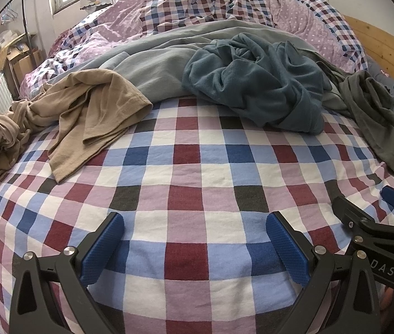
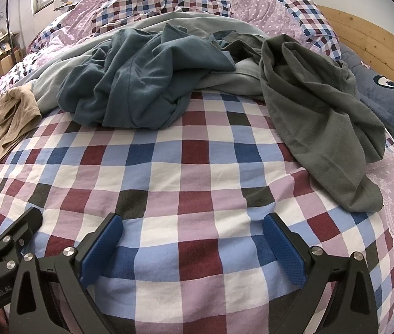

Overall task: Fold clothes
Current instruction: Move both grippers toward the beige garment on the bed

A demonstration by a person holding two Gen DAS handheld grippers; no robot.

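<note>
Left tool (image 1: 195, 246): we hold it spread wide, nothing between its blue pads (image 1: 103, 250), tilted down over the bed.
Right tool (image 2: 194, 246): we hold it equally wide and bare, just beside the left tool; each shows at the edge of the other's view.
Bed (image 1: 197, 183): a checked sheet of red, blue, white and lilac squares lies directly under and ahead of both tools.
Tan garment (image 1: 85, 117): crumpled ahead and to the left of the left tool, trailing toward the bed's edge.
Teal garment (image 2: 141, 83): bunched ahead of the right tool, slightly left, resting on the pale grey cloth.
Olive-grey garment (image 2: 316, 117): ahead and to the right of the right tool, one end reaching nearest us.
Pale grey cloth (image 1: 155, 66): spread behind the garments.
Checked duvet (image 1: 197, 8): heaped farthest off.
Wooden headboard (image 2: 369, 36): far right.
</note>
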